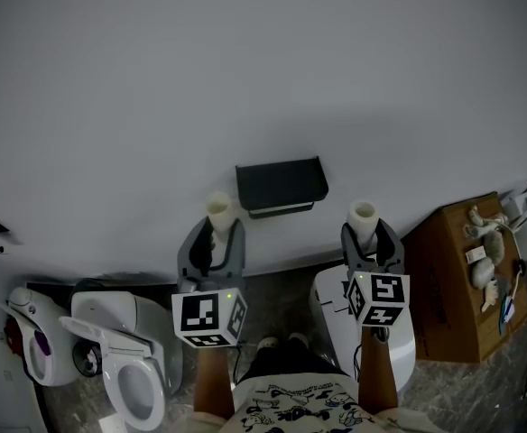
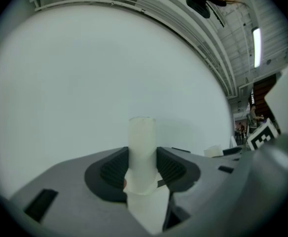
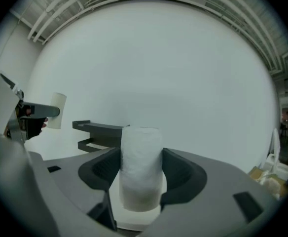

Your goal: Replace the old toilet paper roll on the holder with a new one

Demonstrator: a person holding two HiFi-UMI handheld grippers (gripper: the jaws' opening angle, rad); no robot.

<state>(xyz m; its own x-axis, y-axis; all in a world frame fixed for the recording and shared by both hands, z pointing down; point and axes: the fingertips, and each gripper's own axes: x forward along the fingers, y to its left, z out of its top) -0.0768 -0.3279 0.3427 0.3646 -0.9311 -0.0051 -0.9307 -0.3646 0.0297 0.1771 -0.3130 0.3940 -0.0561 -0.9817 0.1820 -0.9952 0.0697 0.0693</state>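
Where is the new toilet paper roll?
In the head view, the new toilet paper roll stands upright in the right gripper, just right of the black wall holder.

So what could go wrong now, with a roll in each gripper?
The new toilet paper roll looks soft; the right gripper could crush it or let it slip before it reaches the black holder. The thin old roll stands tall in the left gripper and might tip out.

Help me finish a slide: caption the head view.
Left gripper holds a slim white tube, right gripper a paper roll, either side of the black wall holder.
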